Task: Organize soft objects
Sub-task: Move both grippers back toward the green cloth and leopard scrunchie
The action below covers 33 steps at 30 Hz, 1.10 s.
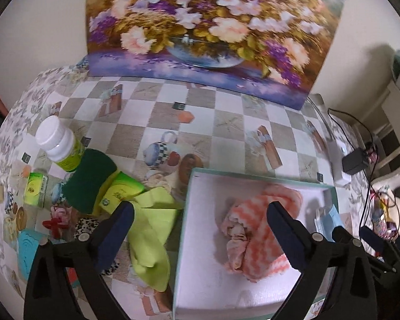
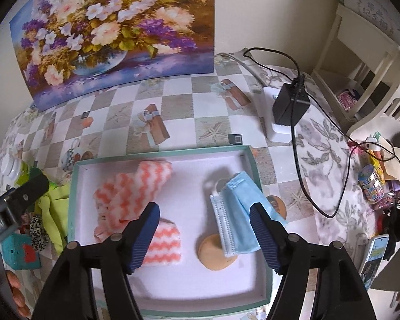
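A checkered tabletop (image 2: 189, 106) carries everything, with a large flower painting (image 2: 114, 32) propped against the wall at its back. In front of it sits a shallow white tray with a teal rim (image 2: 160, 152). Inside the tray, toward its left, lies a crumpled pink-and-white zigzag cloth (image 2: 130, 186); the left gripper (image 1: 200, 229) hangs over it, jaws spread wide, nothing between them but air, the cloth lying loose below. Toward the right of the tray a blue face mask (image 2: 234, 213) is draped across a round tan puff (image 2: 213, 256), its edge over the tray's rim. The right gripper (image 2: 204, 224) hovers there, jaws apart and gripping nothing, the mask just inside its right jaw. Left of the tray, on the tabletop, lie a lime-green cloth (image 1: 152, 229) and a dark green sponge (image 1: 90, 181).
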Tool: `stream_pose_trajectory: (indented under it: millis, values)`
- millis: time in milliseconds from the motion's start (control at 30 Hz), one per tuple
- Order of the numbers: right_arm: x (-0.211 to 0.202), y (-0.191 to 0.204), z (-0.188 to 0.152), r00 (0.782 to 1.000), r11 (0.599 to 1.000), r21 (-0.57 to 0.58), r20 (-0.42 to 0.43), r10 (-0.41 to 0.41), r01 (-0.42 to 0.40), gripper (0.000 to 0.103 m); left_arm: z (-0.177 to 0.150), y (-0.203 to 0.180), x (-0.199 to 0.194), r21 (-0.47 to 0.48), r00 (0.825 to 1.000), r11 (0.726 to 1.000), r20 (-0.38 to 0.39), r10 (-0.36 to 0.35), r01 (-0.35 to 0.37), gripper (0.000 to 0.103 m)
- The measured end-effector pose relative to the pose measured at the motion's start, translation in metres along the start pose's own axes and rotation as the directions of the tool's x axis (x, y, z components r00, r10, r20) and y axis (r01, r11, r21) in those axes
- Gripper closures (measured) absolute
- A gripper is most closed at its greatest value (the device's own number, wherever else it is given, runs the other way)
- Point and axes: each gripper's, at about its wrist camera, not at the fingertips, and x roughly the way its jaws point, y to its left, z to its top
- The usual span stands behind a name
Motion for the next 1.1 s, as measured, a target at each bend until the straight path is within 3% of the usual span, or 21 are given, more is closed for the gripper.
stream_pose_trajectory:
  millis: [267, 367, 700, 1100]
  values:
    - [-0.003, 0.017, 0.001, 1.0, 1.0, -0.025, 0.002, 0.01, -0.01, 0.029, 0.011, 0.049, -0.009, -0.084, 0.998, 0.995, 0.029, 0.059, -0.056, 0.003]
    - [-0.003, 0.025, 0.001, 1.0, 0.999, -0.037, 0.004, 0.024, -0.024, 0.029, 0.014, 0.069, -0.013, -0.081, 0.99, 0.988, 0.042, 0.132, -0.128, 0.003]
    - [-0.011, 0.076, -0.002, 0.997, 0.99, -0.119, 0.022, 0.08, -0.077, 0.029, 0.017, 0.136, -0.021, -0.139, 0.959, 0.951, 0.026, 0.281, -0.275, 0.003]
    - [-0.009, 0.132, -0.006, 0.991, 0.974, -0.181, 0.007, 0.137, -0.134, 0.029, 0.014, 0.2, -0.028, -0.275, 0.964, 0.927, -0.003, 0.266, -0.256, 0.003]
